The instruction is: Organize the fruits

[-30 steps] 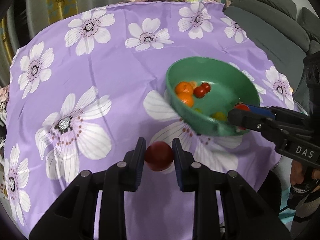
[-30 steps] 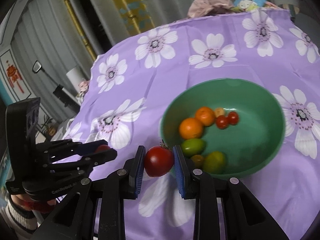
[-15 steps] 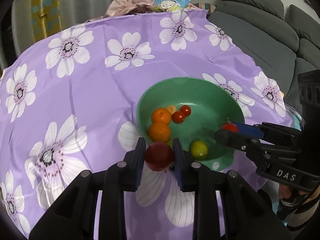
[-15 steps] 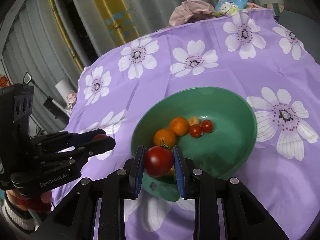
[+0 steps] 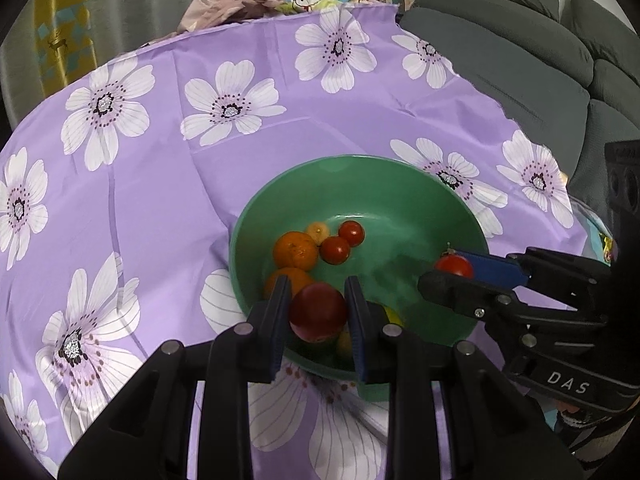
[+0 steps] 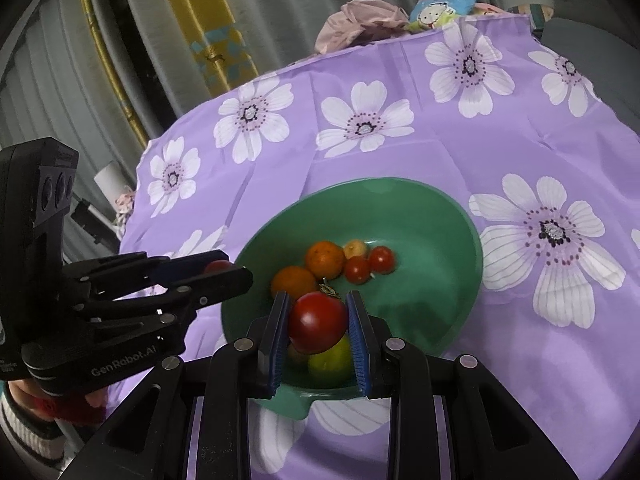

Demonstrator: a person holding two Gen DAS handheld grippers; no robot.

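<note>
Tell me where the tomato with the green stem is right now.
The stemmed tomato is clamped in the right gripper, over the near edge of the green bowl. In the right wrist view it sits above a yellow-green fruit.

Round table draped in a thin purple cloth (image 5: pixel 168 184) printed with large white flowers, creased in straight fold lines and hanging over the edge. Sitting directly on the cloth, toward the near side: a wide green plastic bowl (image 5: pixel 400 184) with a small lip at its near rim. Bunching beyond the far edge: crumpled pink fabric (image 6: pixel 360 20) and a cartoon-printed packet (image 6: pixel 444 0).
</note>
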